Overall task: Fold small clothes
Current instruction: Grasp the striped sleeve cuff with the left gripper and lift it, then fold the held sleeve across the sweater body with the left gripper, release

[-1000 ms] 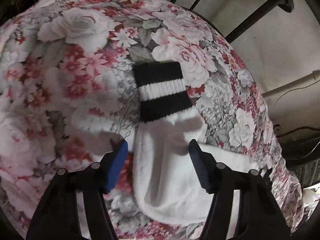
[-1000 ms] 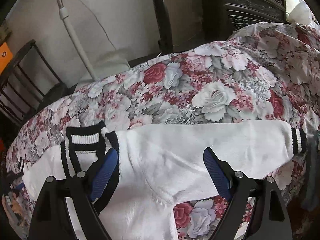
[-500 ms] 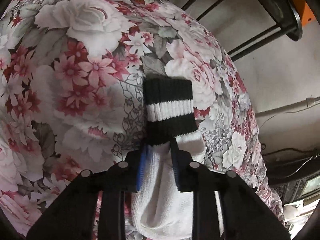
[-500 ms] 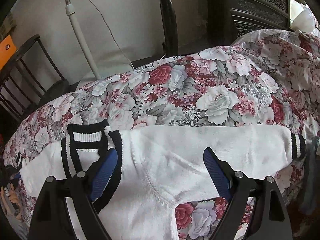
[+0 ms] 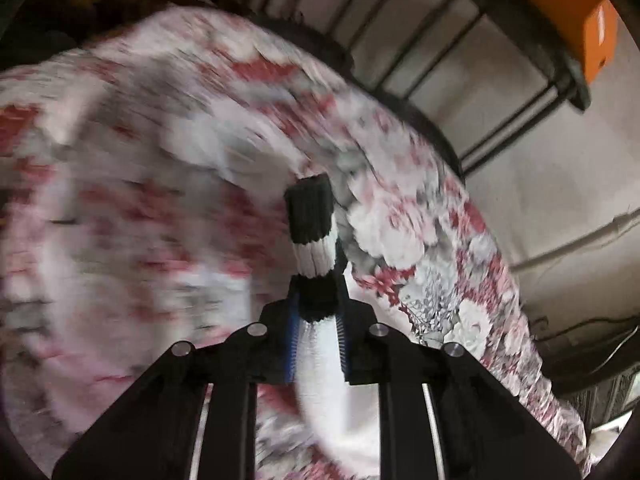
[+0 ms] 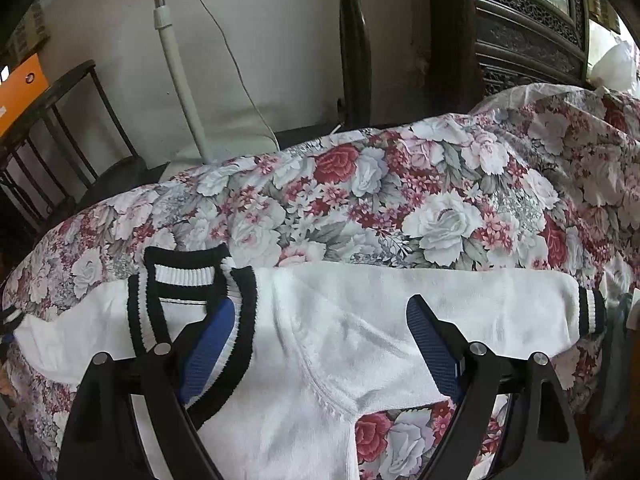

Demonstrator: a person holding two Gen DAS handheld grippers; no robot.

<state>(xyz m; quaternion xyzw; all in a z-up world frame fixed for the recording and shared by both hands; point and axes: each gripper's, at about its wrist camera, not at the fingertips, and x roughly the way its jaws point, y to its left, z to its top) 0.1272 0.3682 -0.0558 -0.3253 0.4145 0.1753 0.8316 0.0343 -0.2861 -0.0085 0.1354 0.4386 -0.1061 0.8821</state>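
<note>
A small white sweater (image 6: 320, 340) with a black-and-white collar (image 6: 192, 276) lies spread on the flowered cloth (image 6: 400, 200). My left gripper (image 5: 316, 320) is closing its jaws on the left sleeve (image 5: 320, 352) just behind the black-and-white cuff (image 5: 312, 232), which sticks up above the cloth. My right gripper (image 6: 320, 328) hovers open over the sweater's shoulder and right sleeve, its blue pads (image 6: 430, 344) wide apart. The right sleeve's striped cuff (image 6: 590, 312) rests at the far right.
The flowered cloth covers a rounded table. A black metal rack (image 5: 460, 80) with an orange box (image 5: 592, 40) stands behind it. A white pipe (image 6: 176, 72) and cable run down the wall. Dark carved furniture (image 6: 520, 32) stands at the back right.
My left gripper closed from wide open onto the left sleeve near the cuff, then lifted it off the cloth; its view is now blurred. The right gripper stays open over the sweater.
</note>
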